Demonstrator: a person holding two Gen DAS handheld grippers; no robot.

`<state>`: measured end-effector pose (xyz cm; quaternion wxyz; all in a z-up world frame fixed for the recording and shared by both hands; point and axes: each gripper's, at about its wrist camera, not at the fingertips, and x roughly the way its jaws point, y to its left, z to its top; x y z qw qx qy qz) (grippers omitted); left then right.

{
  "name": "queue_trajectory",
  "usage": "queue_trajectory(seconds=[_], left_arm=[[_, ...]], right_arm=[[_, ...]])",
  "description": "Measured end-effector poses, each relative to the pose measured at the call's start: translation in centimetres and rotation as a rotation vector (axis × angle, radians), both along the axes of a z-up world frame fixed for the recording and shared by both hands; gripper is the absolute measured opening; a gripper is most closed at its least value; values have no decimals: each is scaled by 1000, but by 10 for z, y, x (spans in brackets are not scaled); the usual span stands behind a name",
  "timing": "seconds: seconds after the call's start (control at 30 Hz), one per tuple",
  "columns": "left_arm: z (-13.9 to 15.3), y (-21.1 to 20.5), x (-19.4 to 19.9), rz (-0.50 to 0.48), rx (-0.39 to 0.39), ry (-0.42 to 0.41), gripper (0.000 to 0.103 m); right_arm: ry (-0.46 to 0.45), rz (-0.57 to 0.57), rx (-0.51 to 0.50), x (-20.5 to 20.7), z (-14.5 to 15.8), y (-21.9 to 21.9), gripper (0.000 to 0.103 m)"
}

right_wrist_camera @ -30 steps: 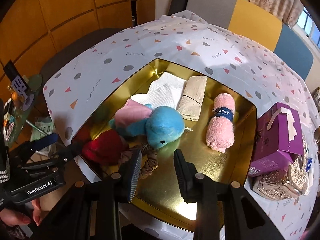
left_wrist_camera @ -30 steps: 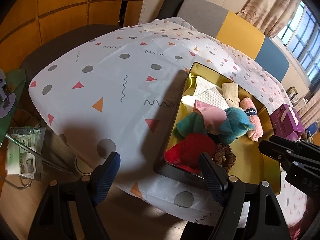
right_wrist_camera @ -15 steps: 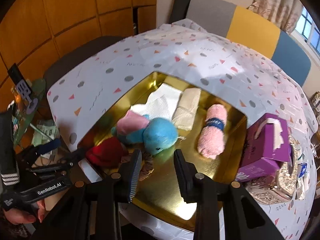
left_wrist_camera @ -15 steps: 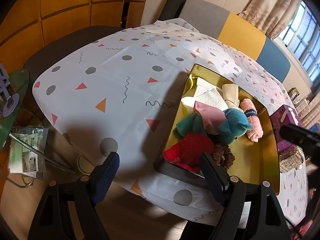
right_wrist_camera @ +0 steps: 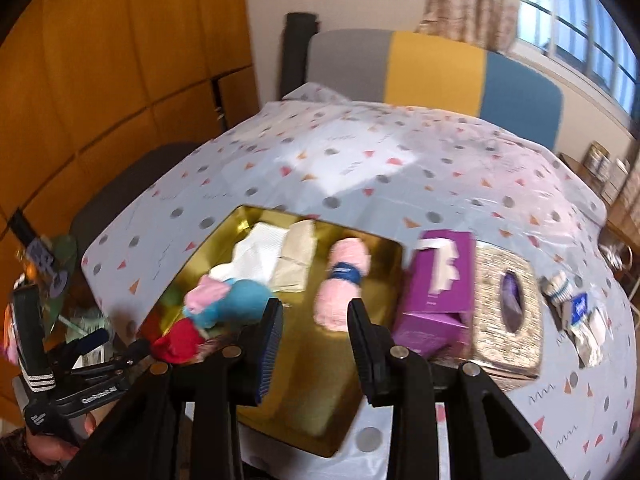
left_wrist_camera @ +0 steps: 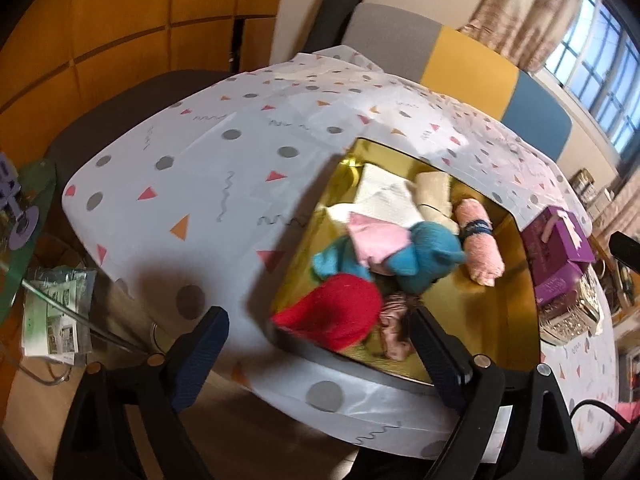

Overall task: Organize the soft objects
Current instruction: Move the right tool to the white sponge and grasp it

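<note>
Soft toys, such as the blue plush [left_wrist_camera: 420, 252] by the gold tray's [left_wrist_camera: 516, 300] near edge, look light and squashy, best pinched mid-body; the left gripper [left_wrist_camera: 316, 344] is opening empty, and the right gripper [right_wrist_camera: 314, 328] is narrowly parted, holding nothing.

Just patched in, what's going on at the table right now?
A person holds a gripper in each hand over the gold tray; neither holds anything. The left gripper hangs at the tray's near corner, jaws opening, nothing between them. The right gripper is partly open and empty. The soft things, blue plush, red cloth, pink towel roll, lie in the tray.
</note>
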<state>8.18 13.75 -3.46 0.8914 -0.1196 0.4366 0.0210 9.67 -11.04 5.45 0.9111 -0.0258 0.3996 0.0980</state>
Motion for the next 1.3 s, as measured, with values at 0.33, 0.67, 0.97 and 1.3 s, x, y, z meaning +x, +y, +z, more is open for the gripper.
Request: queue_trajectory(seconds=[0.33,0.67,0.97,1.3], left_arm=[[26,-90,10,-210,7,-47,92],[51,-216,10,-530,20,-113,93],[51,-269,11,-635,60,-143,95],[42,-272,17,-620,90,-110,95]], right_arm=[[-3,-266,79,-14,-16,-123,33],[60,-658,154,-25,-83,-317,38],[86,-932,267,38,-90,-478,70],[315,-1032,302,107,-153,-527,70]])
